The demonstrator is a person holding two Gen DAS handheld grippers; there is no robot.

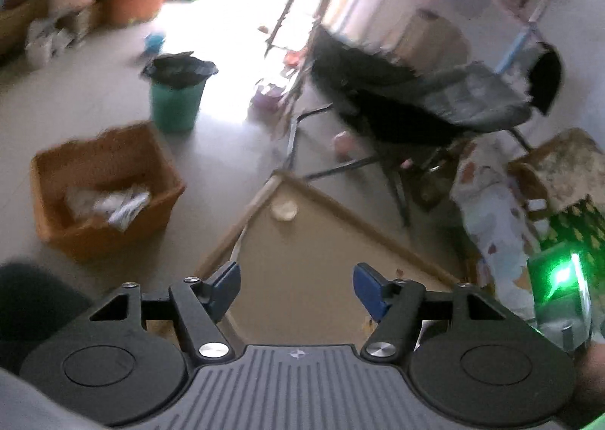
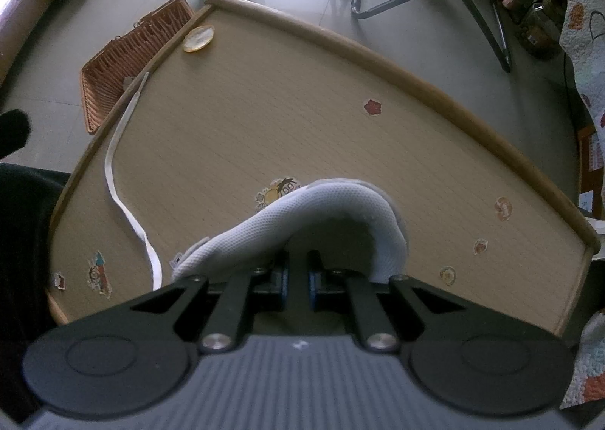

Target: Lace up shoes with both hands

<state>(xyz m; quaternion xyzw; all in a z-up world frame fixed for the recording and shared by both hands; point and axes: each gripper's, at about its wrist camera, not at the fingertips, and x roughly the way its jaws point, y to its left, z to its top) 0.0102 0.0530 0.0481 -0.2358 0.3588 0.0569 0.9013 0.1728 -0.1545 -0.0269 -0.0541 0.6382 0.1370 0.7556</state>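
Gaping wide and empty: left tool (image 1: 297, 288)

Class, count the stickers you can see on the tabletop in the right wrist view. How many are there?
7. Cartoon sticker by the shoe; two stickers near the left edge; a red flower mid-table; three round ones at right. The shoe may hide others.
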